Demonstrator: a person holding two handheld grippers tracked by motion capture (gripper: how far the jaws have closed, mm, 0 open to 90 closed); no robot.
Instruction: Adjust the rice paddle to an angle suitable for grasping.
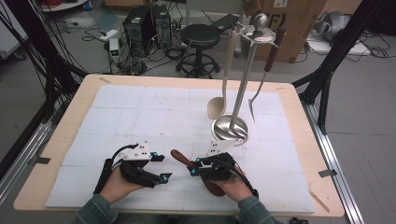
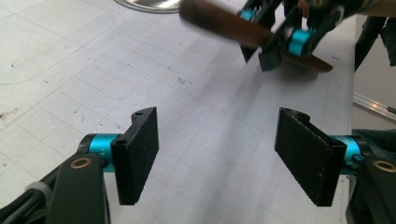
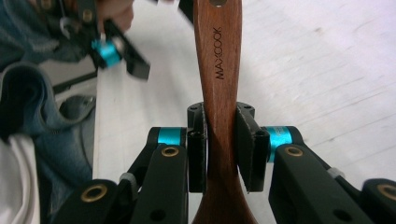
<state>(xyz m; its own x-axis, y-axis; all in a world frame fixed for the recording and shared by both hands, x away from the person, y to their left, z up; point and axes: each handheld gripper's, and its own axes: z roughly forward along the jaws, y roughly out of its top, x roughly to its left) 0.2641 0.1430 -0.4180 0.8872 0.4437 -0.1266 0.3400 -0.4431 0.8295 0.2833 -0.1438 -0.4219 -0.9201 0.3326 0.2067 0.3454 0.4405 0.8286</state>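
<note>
Right now the right hand-held gripper (image 3: 219, 149) has its jaws pinched on the narrow neck of a wooden spoon (image 3: 218, 70), handle end pointing away from the person, the bowl end down under the palm. In the high view the spoon (image 1: 180, 157) lies low over the near part of the tabletop (image 1: 140, 112), just short of the steel utensil stand (image 1: 230, 129), where a beige ladle (image 1: 220, 100) and a fork-like tool (image 1: 258, 95) already hang. The left hand-held gripper (image 2: 217, 158) stands well open with nothing between its pads, just beside the spoon's handle.

The step in hand looks like getting the spoon up to hang on the stand. To do it well, keep the grip square on the neck so the smooth wood cannot swivel, lift before swinging toward the rack, and bring the hole in the handle end squarely to a free hook without knocking the hanging ladle. The open left gripper could steady the handle tip if it wobbles
</note>
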